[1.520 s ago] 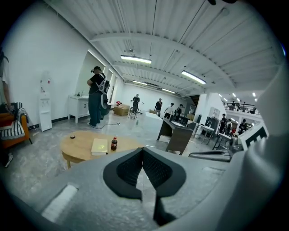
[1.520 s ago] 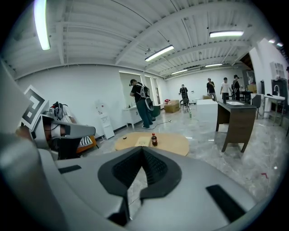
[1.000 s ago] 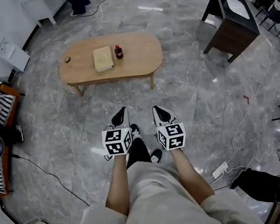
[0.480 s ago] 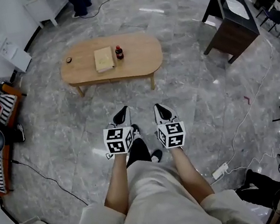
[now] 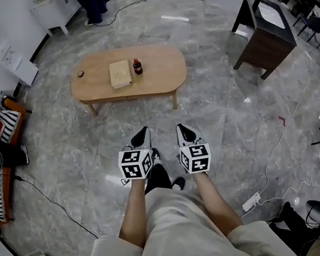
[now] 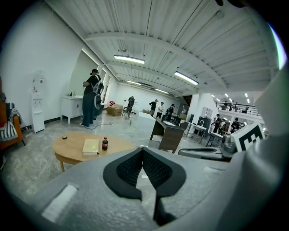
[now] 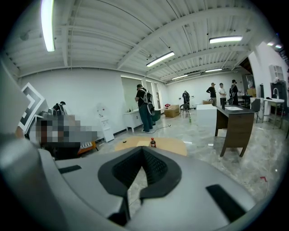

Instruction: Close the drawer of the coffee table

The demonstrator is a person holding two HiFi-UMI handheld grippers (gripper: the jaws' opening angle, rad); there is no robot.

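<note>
Standing well apart from coffee table; drawer indiscernible

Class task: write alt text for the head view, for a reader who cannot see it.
A person standing on a grey floor holds the left gripper and right gripper, both shut and empty, toward an oval wooden coffee table some way ahead. A tan book and a small dark bottle sit on it.
</note>
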